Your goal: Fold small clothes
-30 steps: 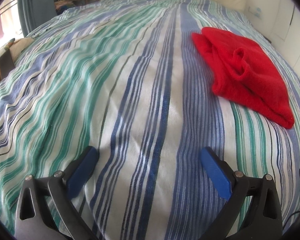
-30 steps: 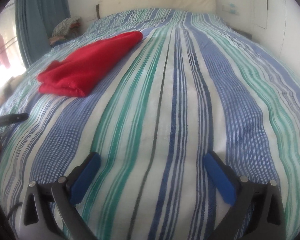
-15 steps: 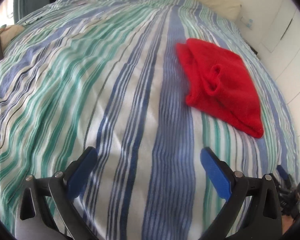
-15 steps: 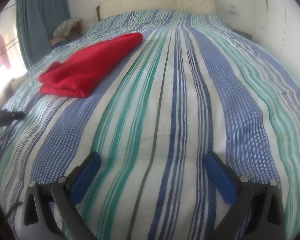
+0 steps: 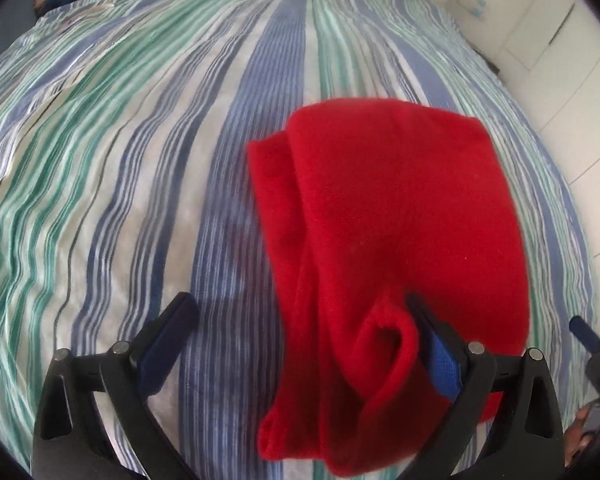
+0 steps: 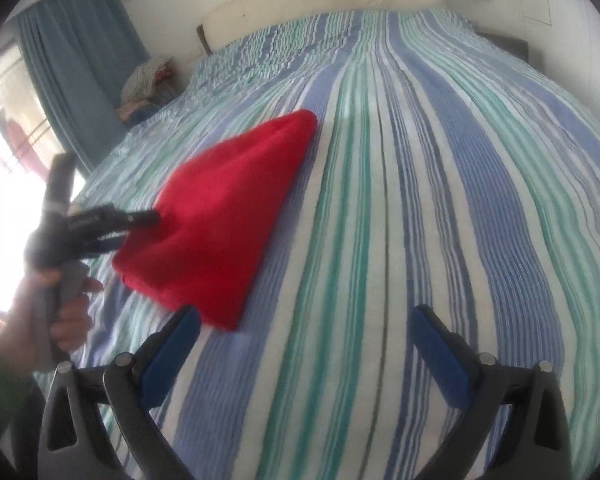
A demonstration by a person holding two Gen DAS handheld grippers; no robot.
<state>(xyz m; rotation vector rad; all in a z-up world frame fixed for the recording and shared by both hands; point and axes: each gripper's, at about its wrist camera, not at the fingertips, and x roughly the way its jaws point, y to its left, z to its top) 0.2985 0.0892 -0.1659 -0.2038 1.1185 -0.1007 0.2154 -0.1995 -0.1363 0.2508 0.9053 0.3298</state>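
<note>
The left gripper (image 5: 300, 340), jaws gaping wide and holding nothing, is straddling the near edge of the red garment (image 5: 396, 216); it should pinch one clean layer, while the right gripper (image 6: 304, 352) is waiting wide open and empty over the striped bedsheet (image 6: 440, 184) just right of it

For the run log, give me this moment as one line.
left gripper: open at red garment | right gripper: open, empty | striped bedspread

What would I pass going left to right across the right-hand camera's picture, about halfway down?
Hand holding the left gripper → red garment → striped bedspread.
</note>
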